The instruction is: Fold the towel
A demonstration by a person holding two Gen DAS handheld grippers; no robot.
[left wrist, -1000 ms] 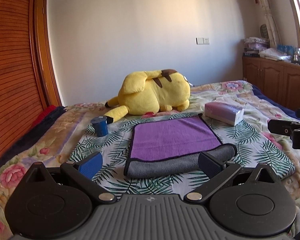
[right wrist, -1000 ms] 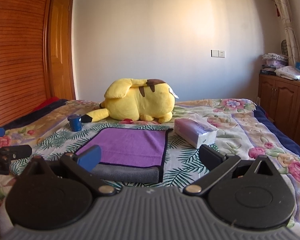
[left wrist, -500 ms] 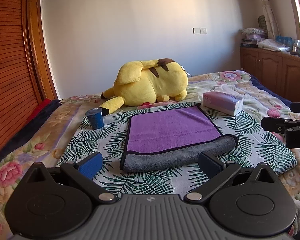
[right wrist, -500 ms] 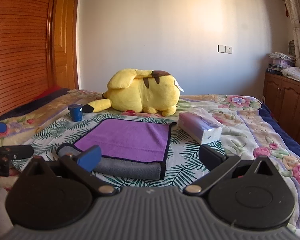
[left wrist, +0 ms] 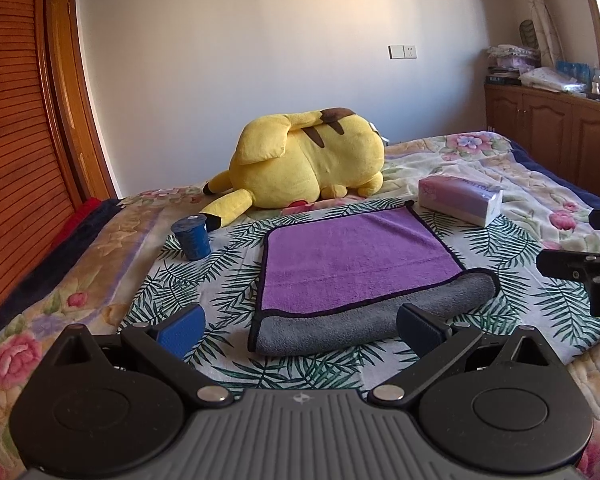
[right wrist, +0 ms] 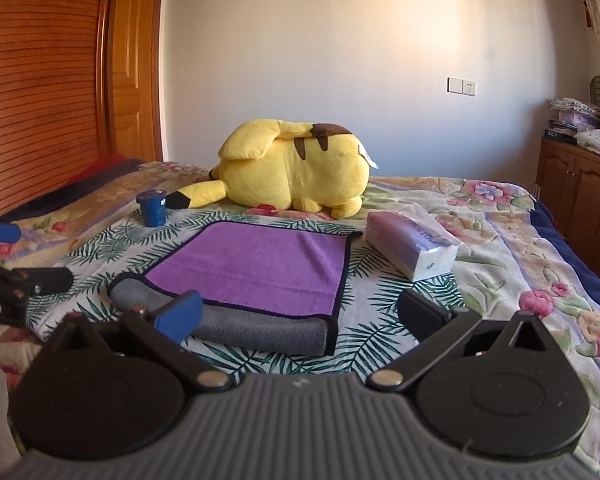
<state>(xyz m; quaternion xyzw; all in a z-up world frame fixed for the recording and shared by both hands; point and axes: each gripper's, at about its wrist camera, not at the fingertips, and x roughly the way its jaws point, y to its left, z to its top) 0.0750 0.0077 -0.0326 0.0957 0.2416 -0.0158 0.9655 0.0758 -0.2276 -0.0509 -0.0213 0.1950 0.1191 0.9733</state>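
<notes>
A purple towel (left wrist: 352, 260) with a grey underside lies flat on the bed, its near edge folded over into a grey roll (left wrist: 364, 326). It also shows in the right wrist view (right wrist: 256, 266). My left gripper (left wrist: 300, 326) is open and empty, just in front of the towel's near edge. My right gripper (right wrist: 300, 314) is open and empty, in front of the towel's near right corner. The right gripper's fingers (left wrist: 572, 266) show at the right edge of the left wrist view. The left gripper's fingers (right wrist: 24, 280) show at the left edge of the right wrist view.
A yellow plush toy (left wrist: 304, 164) lies behind the towel. A blue cup (left wrist: 192, 238) stands to the towel's left. A tissue pack (left wrist: 460, 198) lies to its right. A wooden wardrobe (left wrist: 16, 128) lines the left and cabinets (left wrist: 552, 132) the right.
Both grippers have drawn back and risen a little from the towel, so it looks farther off and is seen from higher. The towel has not moved. Both stay open.
</notes>
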